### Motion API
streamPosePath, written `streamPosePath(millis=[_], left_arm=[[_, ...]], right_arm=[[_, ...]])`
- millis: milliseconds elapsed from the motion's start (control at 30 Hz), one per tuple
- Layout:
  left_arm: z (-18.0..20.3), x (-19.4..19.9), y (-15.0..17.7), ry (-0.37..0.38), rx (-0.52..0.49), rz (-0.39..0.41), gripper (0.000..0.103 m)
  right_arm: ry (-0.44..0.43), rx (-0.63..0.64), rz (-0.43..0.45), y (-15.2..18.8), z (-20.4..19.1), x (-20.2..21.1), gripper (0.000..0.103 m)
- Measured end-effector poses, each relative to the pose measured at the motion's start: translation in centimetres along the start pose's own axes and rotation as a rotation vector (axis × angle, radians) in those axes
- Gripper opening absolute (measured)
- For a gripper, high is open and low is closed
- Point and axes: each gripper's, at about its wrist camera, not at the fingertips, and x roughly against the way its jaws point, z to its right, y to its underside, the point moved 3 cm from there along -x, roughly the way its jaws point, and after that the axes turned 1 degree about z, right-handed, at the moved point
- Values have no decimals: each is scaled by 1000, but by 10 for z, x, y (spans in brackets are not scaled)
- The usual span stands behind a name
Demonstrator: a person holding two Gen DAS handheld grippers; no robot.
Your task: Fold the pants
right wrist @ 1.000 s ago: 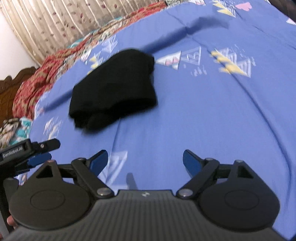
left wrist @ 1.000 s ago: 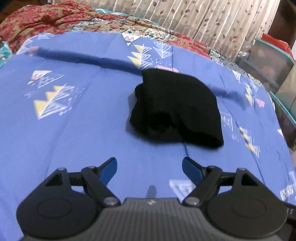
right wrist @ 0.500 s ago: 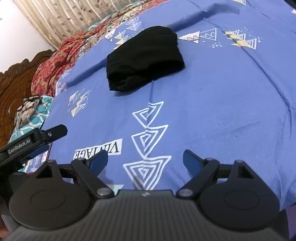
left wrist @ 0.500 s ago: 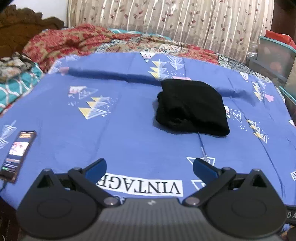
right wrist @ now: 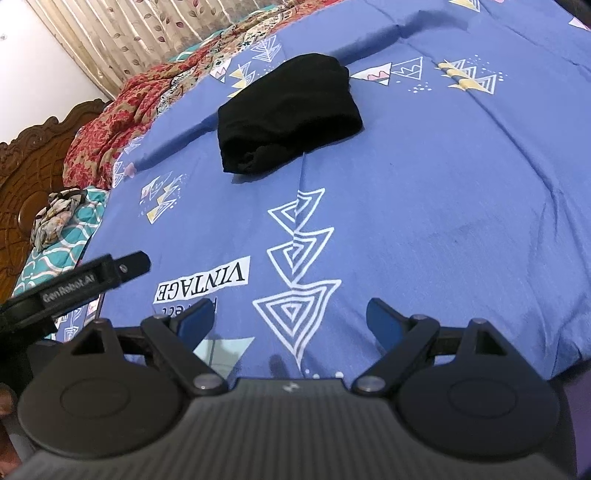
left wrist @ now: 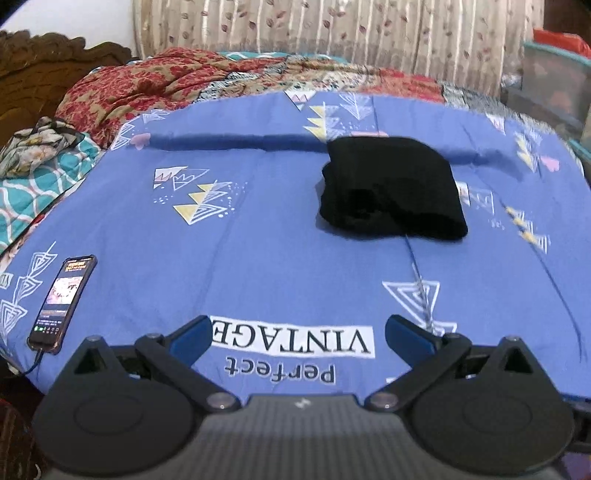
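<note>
The black pants (left wrist: 391, 188) lie folded into a compact bundle on the blue patterned bedsheet (left wrist: 258, 229), toward the far right of the bed. They also show in the right wrist view (right wrist: 288, 110), far from the fingers. My left gripper (left wrist: 297, 338) is open and empty, held near the front edge of the bed over the "VINTAGE" print. My right gripper (right wrist: 290, 319) is open and empty, also near the front edge. The left gripper's body (right wrist: 74, 284) shows at the left of the right wrist view.
A phone (left wrist: 62, 299) with a lit screen and a cable lies at the bed's front left. A red floral blanket (left wrist: 155, 85) and a teal quilt (left wrist: 33, 184) sit at the far left. A carved wooden headboard (right wrist: 26, 162), curtains (left wrist: 332, 29) and storage boxes (left wrist: 554, 81) surround the bed.
Both grippers have drawn back from the folded pants toward the bed's front edge, still open. The pants have not moved.
</note>
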Motion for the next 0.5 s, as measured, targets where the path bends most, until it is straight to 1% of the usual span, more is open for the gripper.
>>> streamPosePath(millis=[233, 300, 500], left_arm=[[14, 3, 6, -46, -76, 2, 103], [17, 2, 7, -64, -99, -8, 103], [25, -2, 10, -126, -165, -4, 103]], right_arm=[[-13, -23, -12, 6, 3, -1, 91], [-18, -32, -16, 7, 5, -1, 91], [-28, -64, -19, 10, 13, -1, 91]])
